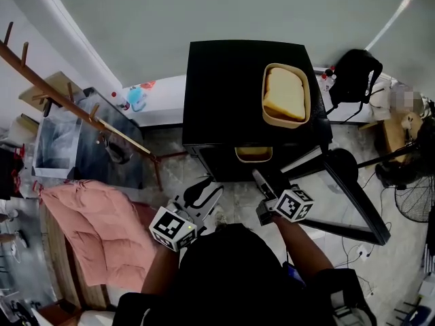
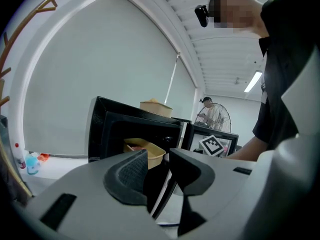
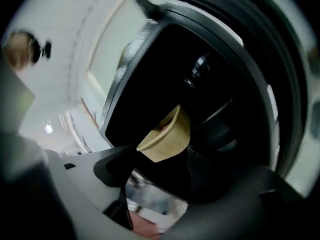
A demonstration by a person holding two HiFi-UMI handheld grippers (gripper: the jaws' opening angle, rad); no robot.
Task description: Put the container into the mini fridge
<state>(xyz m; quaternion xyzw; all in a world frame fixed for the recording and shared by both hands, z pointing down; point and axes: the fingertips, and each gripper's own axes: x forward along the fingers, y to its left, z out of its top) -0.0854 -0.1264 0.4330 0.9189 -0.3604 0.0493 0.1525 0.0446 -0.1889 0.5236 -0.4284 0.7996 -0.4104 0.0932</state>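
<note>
The black mini fridge (image 1: 228,90) stands with its door (image 1: 350,195) swung open to the right. A tan container (image 1: 253,154) sits on a shelf inside, its front rim showing at the opening. A second tan container (image 1: 285,95), with a pale loaf-like thing in it, rests on the fridge's top. My right gripper (image 1: 260,180) is open just before the opening; in the right gripper view the inner container (image 3: 167,131) lies beyond the jaws, untouched. My left gripper (image 1: 206,190) hangs to the left of it, open, with nothing between its pads (image 2: 131,171).
A pink quilt (image 1: 102,223) lies at the lower left, beside a wooden rack (image 1: 81,114) and a clear box (image 1: 58,141). A black bag (image 1: 353,73) sits right of the fridge and a floor fan (image 1: 414,202) at far right. A person (image 2: 207,111) stands by a fan behind.
</note>
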